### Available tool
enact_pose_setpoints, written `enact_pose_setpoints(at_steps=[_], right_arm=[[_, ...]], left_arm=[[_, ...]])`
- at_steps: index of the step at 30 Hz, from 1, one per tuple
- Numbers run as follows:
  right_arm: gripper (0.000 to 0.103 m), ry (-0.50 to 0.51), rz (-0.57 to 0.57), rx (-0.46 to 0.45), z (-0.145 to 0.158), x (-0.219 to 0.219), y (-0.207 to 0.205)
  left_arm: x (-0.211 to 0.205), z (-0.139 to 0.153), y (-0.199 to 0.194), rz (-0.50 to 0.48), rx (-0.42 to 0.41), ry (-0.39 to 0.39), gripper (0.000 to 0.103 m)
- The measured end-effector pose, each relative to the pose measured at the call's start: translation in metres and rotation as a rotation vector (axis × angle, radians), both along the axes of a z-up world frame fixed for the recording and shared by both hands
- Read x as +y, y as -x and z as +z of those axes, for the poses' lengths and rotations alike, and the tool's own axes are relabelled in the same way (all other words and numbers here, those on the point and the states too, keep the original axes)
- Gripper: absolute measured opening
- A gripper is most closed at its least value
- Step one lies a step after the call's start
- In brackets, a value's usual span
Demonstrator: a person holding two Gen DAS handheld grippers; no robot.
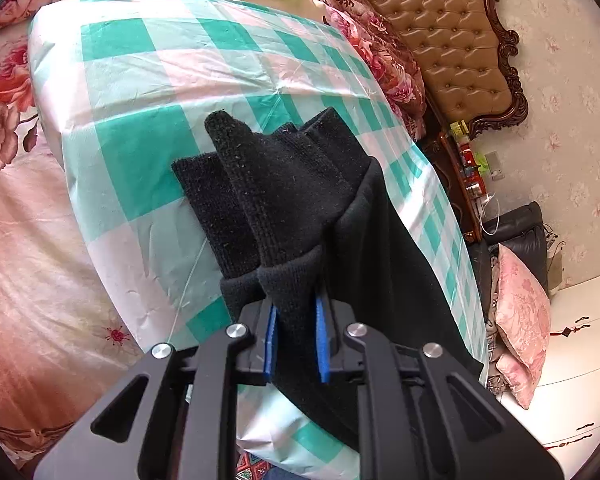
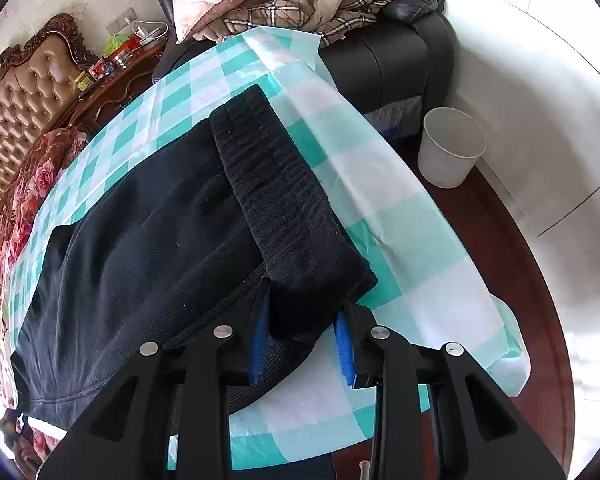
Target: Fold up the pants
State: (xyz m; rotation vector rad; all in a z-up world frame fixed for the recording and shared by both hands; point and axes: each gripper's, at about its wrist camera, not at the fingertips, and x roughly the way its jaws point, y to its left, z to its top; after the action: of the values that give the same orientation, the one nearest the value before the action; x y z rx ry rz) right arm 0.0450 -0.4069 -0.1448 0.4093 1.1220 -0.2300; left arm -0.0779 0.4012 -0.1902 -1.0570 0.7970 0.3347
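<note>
Black pants (image 2: 140, 232) lie spread on a green and white checked sheet (image 2: 400, 216). In the right wrist view my right gripper (image 2: 302, 344) is shut on a ribbed black band (image 2: 276, 184) at the pants' near edge, the band standing up between the blue pads. In the left wrist view my left gripper (image 1: 296, 340) is shut on another bunched ribbed part of the pants (image 1: 276, 192), lifted above the checked sheet (image 1: 140, 80), with the dark cloth hanging down to the right.
A floral bedspread (image 1: 20, 240) lies left of the sheet. A tufted brown headboard (image 1: 452, 32) and a cluttered nightstand (image 1: 468, 168) stand behind. A white bucket (image 2: 450, 146) sits on the red-brown floor to the right. Pillows and a plaid blanket (image 2: 300, 4) are piled on a dark chair.
</note>
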Motion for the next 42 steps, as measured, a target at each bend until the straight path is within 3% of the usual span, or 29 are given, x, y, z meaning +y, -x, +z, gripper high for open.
enact_pose_setpoints(at_steps=[2,4,7,10,16,21,30,33,35,39,42], right_arm=[[0.021,0.042,0.015,-0.038,0.008,0.007,-0.002],[0.019,0.138,0.07,-0.081,0.022,0.025,-0.007],[0.018,0.17,0.099,-0.117,0.032,0.031,-0.013],[0.018,0.156,0.071,-0.025,0.01,0.021,-0.018],[0.018,0.167,0.063,0.001,-0.002,0.016,-0.014],[0.018,0.206,0.071,0.018,-0.002,0.022,-0.014],[0.018,0.271,0.094,0.087,0.006,0.032,-0.025],[0.017,0.32,0.118,0.02,0.041,0.047,-0.021],[0.017,0.33,0.117,0.023,0.047,0.05,-0.021],[0.017,0.305,0.086,0.147,0.005,0.037,-0.028],[0.017,0.327,0.09,0.135,0.001,0.038,-0.028]], left_arm=[[0.002,-0.001,0.0,0.002,0.001,0.009,0.011],[0.003,-0.001,0.0,-0.001,-0.003,0.007,0.01],[0.004,-0.002,0.002,0.01,-0.009,0.022,0.009],[0.003,-0.002,0.003,0.024,0.001,0.029,0.008],[-0.023,0.06,0.0,-0.023,0.024,-0.217,0.007],[-0.02,0.018,-0.008,-0.028,0.183,-0.181,0.008],[-0.04,0.015,-0.018,-0.068,0.253,-0.36,0.008],[-0.042,0.012,-0.02,-0.074,0.256,-0.387,0.008],[-0.041,0.01,-0.018,-0.074,0.248,-0.383,0.008],[-0.038,0.018,-0.012,-0.064,0.202,-0.36,0.008],[-0.043,0.043,-0.007,-0.069,0.146,-0.412,0.008]])
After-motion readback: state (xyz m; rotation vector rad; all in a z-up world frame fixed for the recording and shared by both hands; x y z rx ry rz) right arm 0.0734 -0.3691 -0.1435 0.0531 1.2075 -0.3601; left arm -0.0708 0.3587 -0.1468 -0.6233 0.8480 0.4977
